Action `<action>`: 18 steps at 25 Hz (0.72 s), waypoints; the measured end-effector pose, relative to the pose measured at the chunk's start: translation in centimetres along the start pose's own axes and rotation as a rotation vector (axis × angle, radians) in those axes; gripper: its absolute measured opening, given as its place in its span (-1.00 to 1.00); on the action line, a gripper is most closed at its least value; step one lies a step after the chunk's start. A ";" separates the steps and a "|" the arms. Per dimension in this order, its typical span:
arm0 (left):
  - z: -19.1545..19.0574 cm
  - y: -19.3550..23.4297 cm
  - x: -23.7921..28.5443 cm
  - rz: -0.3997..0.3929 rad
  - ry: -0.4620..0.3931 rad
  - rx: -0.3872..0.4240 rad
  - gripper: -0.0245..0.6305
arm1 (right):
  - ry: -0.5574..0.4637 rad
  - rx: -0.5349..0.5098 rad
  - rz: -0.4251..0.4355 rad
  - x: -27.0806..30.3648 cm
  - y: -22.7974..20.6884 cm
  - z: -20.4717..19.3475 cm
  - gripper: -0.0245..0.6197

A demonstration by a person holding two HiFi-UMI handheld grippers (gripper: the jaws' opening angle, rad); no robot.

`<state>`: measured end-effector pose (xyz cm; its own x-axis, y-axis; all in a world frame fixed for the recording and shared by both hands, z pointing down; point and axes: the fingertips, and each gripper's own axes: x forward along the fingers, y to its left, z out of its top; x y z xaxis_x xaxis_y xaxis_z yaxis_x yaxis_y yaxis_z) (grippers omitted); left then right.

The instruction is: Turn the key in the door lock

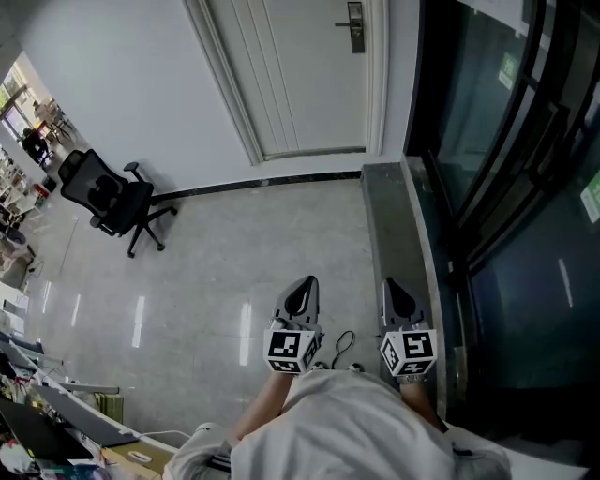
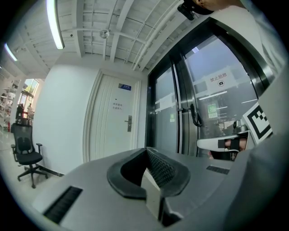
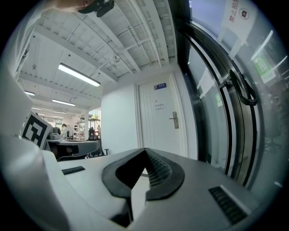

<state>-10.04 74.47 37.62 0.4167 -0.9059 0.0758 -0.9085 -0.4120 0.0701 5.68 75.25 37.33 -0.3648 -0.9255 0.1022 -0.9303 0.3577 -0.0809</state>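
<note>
Facing the closed door [image 1: 300, 75], both grippers are held side by side above the floor. Left gripper [image 1: 302, 286]: jaws clenched together, nothing between them. Right gripper [image 1: 394, 289]: jaws clenched together, nothing held. The lock [image 1: 354, 25] is at the door's right edge, well apart from both grippers. Any key is too small to tell.

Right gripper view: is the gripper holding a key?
No, the right gripper is shut with nothing in it, and the door lock stands well ahead of it.
</note>
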 end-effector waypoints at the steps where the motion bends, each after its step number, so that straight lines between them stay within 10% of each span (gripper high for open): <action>1: 0.0 -0.4 0.2 0.001 -0.001 0.000 -0.90 | -0.001 -0.004 0.002 -0.1 -0.4 0.0 -0.92; 18: -2.6 1.1 5.6 0.009 0.051 -0.063 -0.90 | 0.043 -0.002 0.008 4.7 -3.5 -1.7 -0.92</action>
<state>-8.66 69.21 40.73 0.4108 -0.9029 0.1269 -0.9092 -0.3952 0.1312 7.13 69.87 39.75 -0.3734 -0.9163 0.1445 -0.9274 0.3654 -0.0796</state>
